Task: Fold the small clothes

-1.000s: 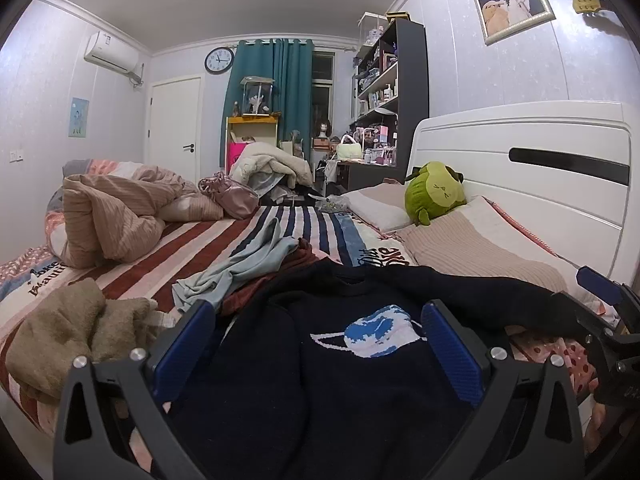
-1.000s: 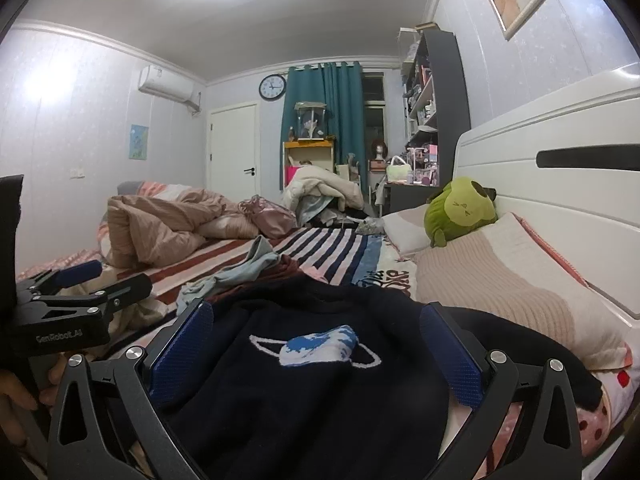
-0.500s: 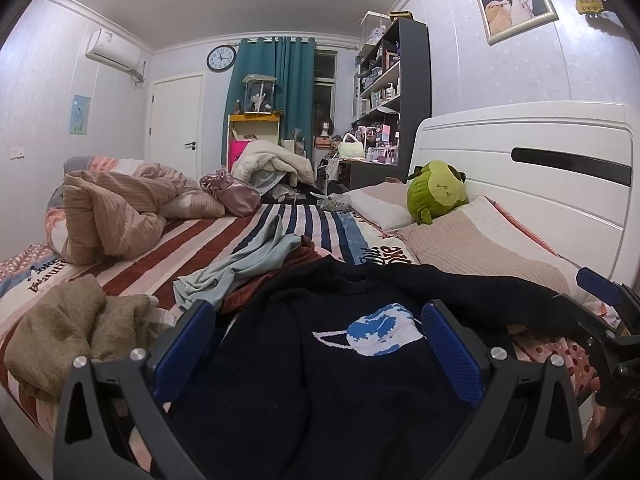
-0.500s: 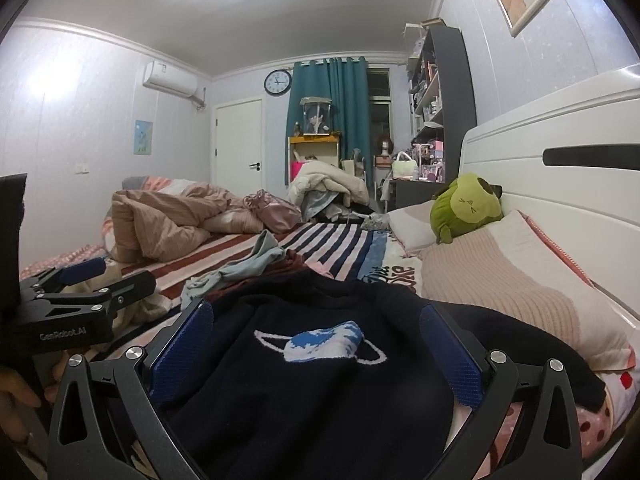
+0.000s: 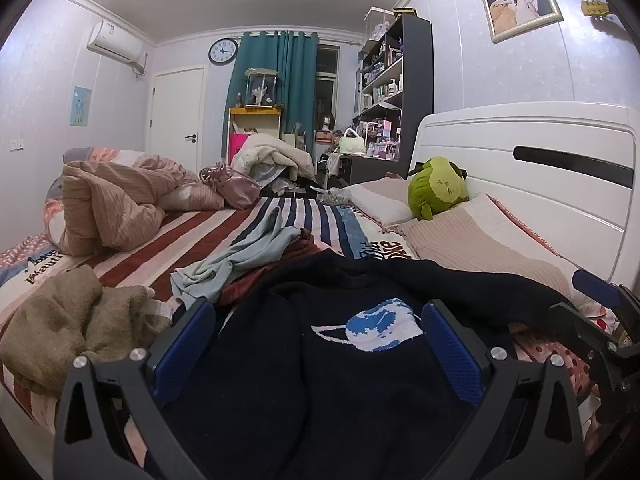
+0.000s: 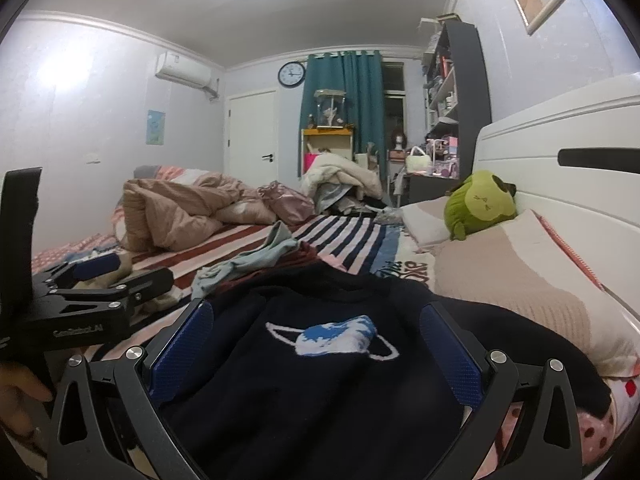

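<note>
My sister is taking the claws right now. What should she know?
Left claw: open, holding nothing, over the navy sweater.
Right claw: open too, over the same sweater, with nothing in it.
The sweater lies spread on the bed, planet picture up, not folded yet.
Light blue garment and brown garment lie crumpled to the left, also unfolded.
All the folding is left.

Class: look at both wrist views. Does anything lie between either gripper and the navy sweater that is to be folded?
Nothing visible does. The navy sweater lies spread directly ahead of the open left gripper and the open right gripper. The light blue garment lies beyond it.
</note>
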A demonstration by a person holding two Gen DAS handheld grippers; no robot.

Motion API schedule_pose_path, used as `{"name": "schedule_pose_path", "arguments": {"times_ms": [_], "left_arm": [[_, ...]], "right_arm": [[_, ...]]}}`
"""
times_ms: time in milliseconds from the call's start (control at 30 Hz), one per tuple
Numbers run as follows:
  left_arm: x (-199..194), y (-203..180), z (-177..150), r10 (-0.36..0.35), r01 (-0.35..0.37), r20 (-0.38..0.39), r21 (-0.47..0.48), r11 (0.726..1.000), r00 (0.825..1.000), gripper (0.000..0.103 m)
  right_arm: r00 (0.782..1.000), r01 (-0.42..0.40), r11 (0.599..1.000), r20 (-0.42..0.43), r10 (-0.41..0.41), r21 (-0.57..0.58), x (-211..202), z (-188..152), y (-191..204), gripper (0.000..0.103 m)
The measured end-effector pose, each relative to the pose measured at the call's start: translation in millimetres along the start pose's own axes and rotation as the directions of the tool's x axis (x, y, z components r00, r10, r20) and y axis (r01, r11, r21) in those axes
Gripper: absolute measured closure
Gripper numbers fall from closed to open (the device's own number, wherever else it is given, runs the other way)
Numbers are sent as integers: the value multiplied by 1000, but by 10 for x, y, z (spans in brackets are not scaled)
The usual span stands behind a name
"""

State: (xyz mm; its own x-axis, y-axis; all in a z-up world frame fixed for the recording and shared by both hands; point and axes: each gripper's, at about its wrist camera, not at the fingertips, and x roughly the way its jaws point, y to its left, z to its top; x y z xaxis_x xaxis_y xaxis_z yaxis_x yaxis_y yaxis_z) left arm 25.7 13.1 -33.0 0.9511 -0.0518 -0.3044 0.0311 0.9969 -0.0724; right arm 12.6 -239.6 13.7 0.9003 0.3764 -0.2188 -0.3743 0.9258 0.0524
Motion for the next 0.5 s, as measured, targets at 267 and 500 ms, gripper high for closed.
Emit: {"name": "schedule_pose_path", "arguments": {"times_ms": [267, 500], "left_arm": [[106, 151, -59, -36, 36, -17, 7, 999, 999, 1], [284, 805, -356, -42, 36, -123, -53, 998, 991, 1]], "right_arm": [[998, -32, 999, -47, 32, -6, 110, 8, 27, 0], [990, -46, 999, -131, 46, 4, 285, -36, 32, 0]]}}
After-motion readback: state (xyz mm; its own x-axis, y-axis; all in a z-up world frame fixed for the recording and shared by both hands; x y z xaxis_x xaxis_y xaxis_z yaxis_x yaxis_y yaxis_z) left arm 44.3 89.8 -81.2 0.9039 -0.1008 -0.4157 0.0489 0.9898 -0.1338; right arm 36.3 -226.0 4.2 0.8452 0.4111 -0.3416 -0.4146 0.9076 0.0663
